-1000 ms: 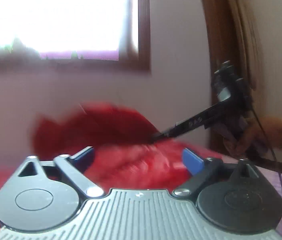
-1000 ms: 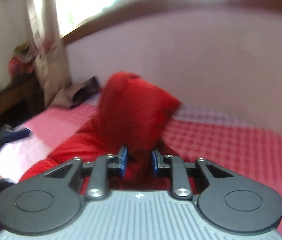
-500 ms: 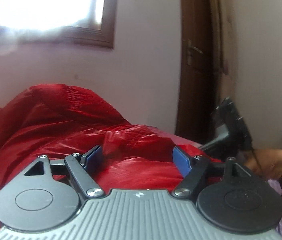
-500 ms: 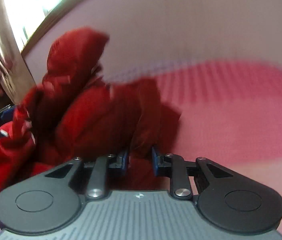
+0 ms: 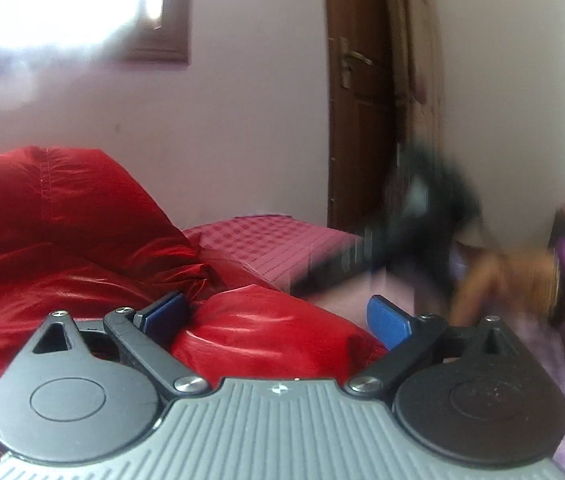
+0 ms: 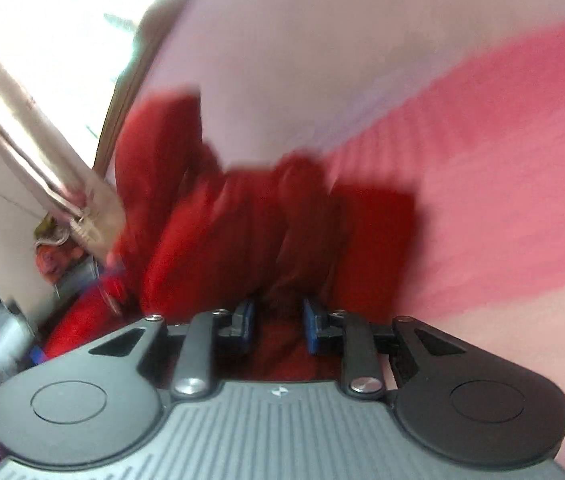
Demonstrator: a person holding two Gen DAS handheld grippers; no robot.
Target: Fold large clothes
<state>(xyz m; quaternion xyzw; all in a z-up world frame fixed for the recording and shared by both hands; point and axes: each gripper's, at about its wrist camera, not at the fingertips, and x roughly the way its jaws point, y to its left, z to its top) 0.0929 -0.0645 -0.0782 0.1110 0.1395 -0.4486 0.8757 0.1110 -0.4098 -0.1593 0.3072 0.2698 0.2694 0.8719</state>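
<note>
A large shiny red jacket [image 5: 62, 248] lies heaped on a bed with a pink checked cover [image 5: 266, 240]. My left gripper [image 5: 278, 318] is open, its blue pads wide apart, with a bulge of the jacket between them but not pinched. My right gripper [image 6: 276, 320] is nearly closed on a fold of the same red jacket [image 6: 242, 224], which stretches away from it, blurred by motion. The right gripper and the hand that holds it also show in the left wrist view [image 5: 422, 232] as a blur at the right.
A pale wall runs behind the bed. A brown door [image 5: 358, 120] stands at the right and a bright window [image 5: 62, 4] at the upper left. Curtain and clutter [image 6: 42, 168] sit at the left of the right wrist view. The pink cover [image 6: 482, 184] spreads to the right.
My left gripper has opened wider and swung right along the jacket. My right gripper has tilted and pulled its fold of jacket across the bed, staying closed on it.
</note>
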